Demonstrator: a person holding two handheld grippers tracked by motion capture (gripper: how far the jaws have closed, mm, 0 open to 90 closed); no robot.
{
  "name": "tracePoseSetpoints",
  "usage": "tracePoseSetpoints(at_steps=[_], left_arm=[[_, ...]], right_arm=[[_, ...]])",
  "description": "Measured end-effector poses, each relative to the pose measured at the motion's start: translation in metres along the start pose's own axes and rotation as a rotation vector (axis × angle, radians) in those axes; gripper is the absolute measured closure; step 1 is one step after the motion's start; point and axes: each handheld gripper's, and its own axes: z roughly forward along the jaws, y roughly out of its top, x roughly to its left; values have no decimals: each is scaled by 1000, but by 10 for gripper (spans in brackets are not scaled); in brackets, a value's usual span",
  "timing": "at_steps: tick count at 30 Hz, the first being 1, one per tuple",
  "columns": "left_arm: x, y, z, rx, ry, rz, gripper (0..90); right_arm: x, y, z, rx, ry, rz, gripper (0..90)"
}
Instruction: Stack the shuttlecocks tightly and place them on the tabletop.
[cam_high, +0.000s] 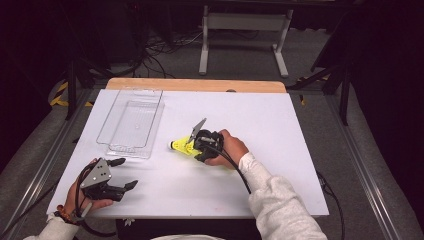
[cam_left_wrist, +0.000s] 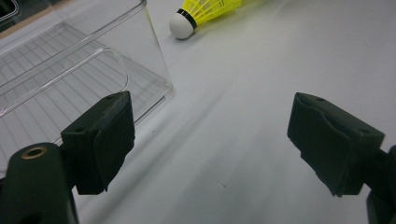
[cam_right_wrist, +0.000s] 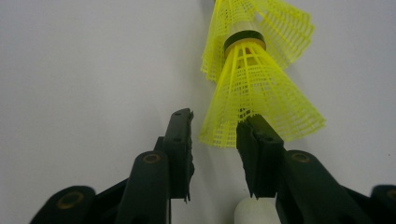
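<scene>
Two yellow mesh shuttlecocks lie in a line on the white table (cam_high: 280, 150), the near one (cam_right_wrist: 261, 93) with its cork pushed into the far one (cam_right_wrist: 280, 23). My right gripper (cam_right_wrist: 215, 126) stands narrowly open at the near skirt's rim, and its right jaw overlaps the mesh. A white cork (cam_right_wrist: 254, 210) shows low between the jaws. From above, the right gripper (cam_high: 194, 142) meets the shuttlecock (cam_high: 180, 146) mid-table. My left gripper (cam_high: 129, 173) rests wide open and holds nothing at the front left. The left gripper (cam_left_wrist: 210, 140) looks toward a shuttlecock cork (cam_left_wrist: 182, 24).
A clear plastic tray (cam_high: 131, 122) with a ribbed floor stands at the table's back left, and its near corner (cam_left_wrist: 154, 79) is close to my left jaw. A wooden strip (cam_high: 195, 85) runs along the far edge. Cables trail from both grippers.
</scene>
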Motion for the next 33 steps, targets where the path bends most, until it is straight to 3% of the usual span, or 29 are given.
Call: tracePoseSetpoints(at_steps=[4,7,9,20,27,33], left_arm=[[0,0,1,9,-4,-1,156],[0,0,2,13,-6,3,154],[0,0,2,12,-4,0,154],[-1,0,1,11,-4,1,154],[-1,0,2,10,-4,1,154],[0,0,1,9,-2,1,154]], right_arm=[[1,-1,0,-5,14,4,777],[3,2,3,-11,3,-6,870],[3,3,5,-19,-10,-6,887],[4,9,9,-67,-35,23,893],[6,12,15,-23,-24,6,830],[5,11,16,-17,-13,11,765]])
